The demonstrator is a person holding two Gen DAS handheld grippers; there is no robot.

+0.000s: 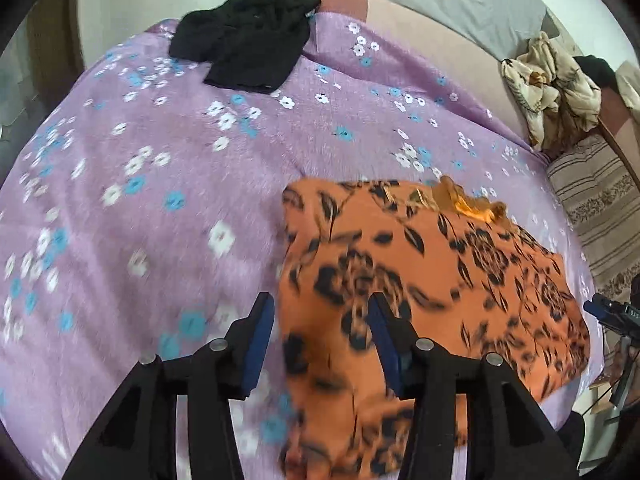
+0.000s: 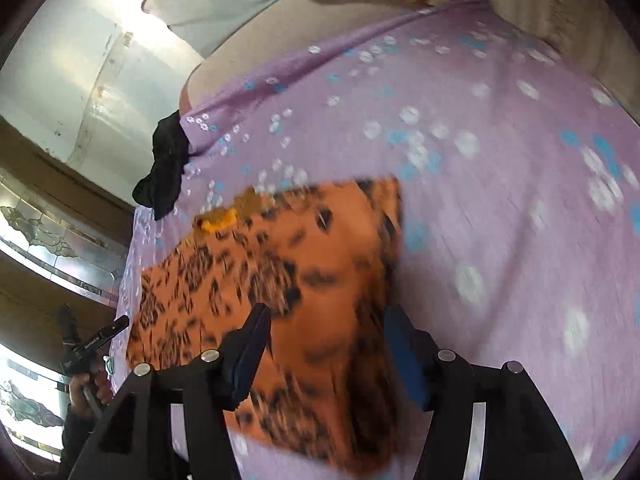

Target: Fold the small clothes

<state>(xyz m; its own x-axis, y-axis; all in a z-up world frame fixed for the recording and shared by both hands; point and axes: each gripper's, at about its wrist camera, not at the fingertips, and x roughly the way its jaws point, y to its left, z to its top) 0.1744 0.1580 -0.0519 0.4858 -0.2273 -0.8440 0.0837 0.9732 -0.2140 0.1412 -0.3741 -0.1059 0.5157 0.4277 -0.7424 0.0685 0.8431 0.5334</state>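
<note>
Since the orange cloth (image 1: 432, 272) looks thin, light and limp on the bed (image 1: 160, 184), we would pinch its corners; left gripper (image 1: 320, 344) and right gripper (image 2: 326, 354) gape, holding nothing.

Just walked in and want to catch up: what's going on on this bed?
A person with a gripper in each hand is folding small clothes on a purple floral bedspread. The orange patterned garment lies folded in front. The left gripper and right gripper both hover over its near edge with jaws open, gripping nothing. A black garment lies crumpled at the far edge, not yet folded.
</note>
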